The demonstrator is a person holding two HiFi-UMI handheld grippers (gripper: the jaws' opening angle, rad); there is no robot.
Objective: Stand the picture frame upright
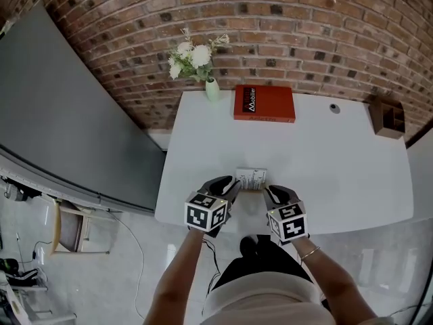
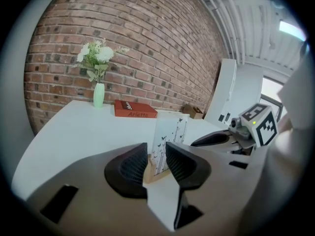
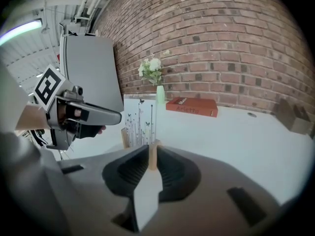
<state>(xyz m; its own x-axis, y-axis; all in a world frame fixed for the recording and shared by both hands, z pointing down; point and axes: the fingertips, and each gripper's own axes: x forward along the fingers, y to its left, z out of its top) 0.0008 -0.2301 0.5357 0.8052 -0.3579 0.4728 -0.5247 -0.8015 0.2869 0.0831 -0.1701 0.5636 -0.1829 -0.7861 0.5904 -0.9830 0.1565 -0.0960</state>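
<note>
White table (image 1: 338,168) set against a brick wall (image 1: 304,32). Along the far edge are a pale green vase (image 1: 212,90) with white flowers (image 1: 193,56), a red book (image 1: 264,103) lying flat, and a small wooden box (image 1: 387,117) at the far right corner. A grey panel (image 1: 61,114) runs off to the left of the table.

Picture frame (image 2: 170,132): stands upright close to the near table edge, well apart from the book and vase. It has a pale panel printed with thin stems and butterflies, and a light wood strip along the bottom.

Left gripper (image 2: 156,149): comes in from the near side at the frame's left end. Its jaws are spread, with the frame's lower corner standing between them. A strip of wood shows in the gap beside the left pad. The right pad looks very close to the panel; contact cannot be ruled out from this angle, but it does not read as a clamp.

Right gripper (image 3: 152,154): at the frame's right end, level with the left one. Its jaws are narrow and pinch the thin wooden edge of the frame, which runs straight up between the ribbed pads.

Both grippers flank the frame, one at each end, and the frame sits just ahead of the marker cubes.
</note>
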